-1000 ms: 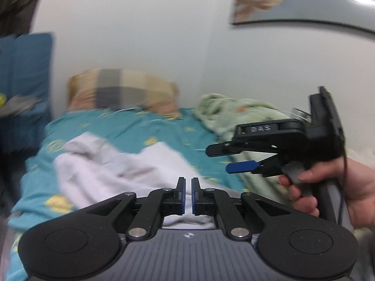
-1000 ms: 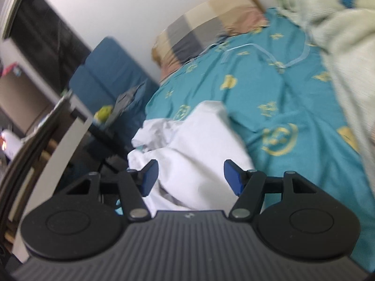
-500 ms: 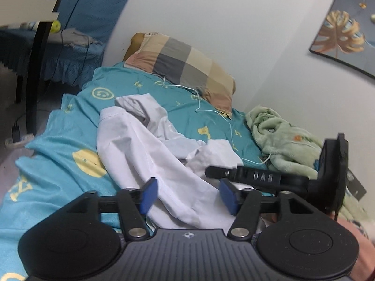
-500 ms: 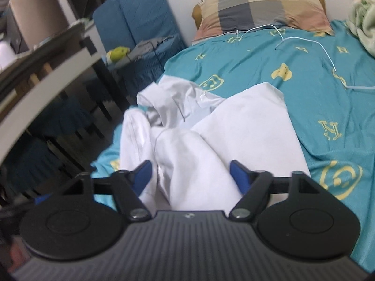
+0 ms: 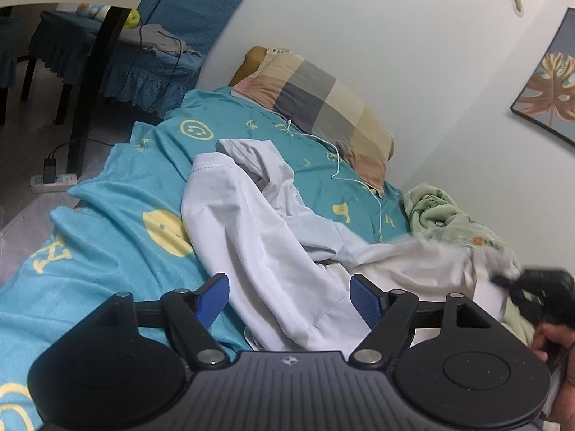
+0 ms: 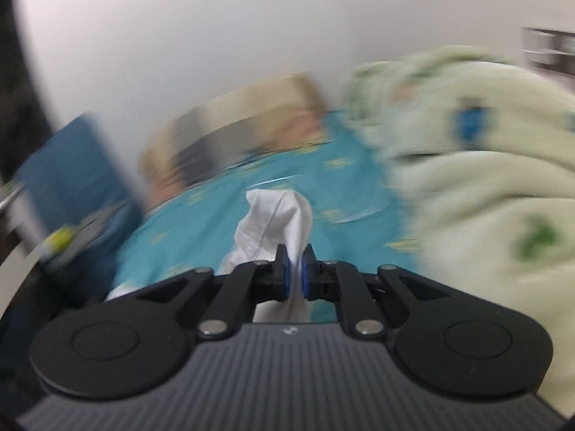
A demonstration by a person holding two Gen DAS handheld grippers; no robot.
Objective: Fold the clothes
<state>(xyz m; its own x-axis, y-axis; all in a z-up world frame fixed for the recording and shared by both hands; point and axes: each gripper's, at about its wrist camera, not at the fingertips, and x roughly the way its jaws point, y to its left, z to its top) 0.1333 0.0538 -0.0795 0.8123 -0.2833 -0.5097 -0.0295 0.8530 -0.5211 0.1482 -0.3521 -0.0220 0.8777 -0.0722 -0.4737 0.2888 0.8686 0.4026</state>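
The white shirt (image 5: 251, 237) is lying crumpled on the teal bedsheet (image 5: 118, 251), with the checkered pillow (image 5: 316, 107) at about 1 o'clock from it and the green blanket (image 5: 442, 215) at 3 o'clock. The left gripper (image 5: 289, 296) is hovering over the near edge of the shirt; its jaws have just been opening and are standing spread, pressing on nothing. The right gripper (image 6: 294, 274), blurred in its own view, has just been closing, and its jaws are pinching a fold of the white shirt.
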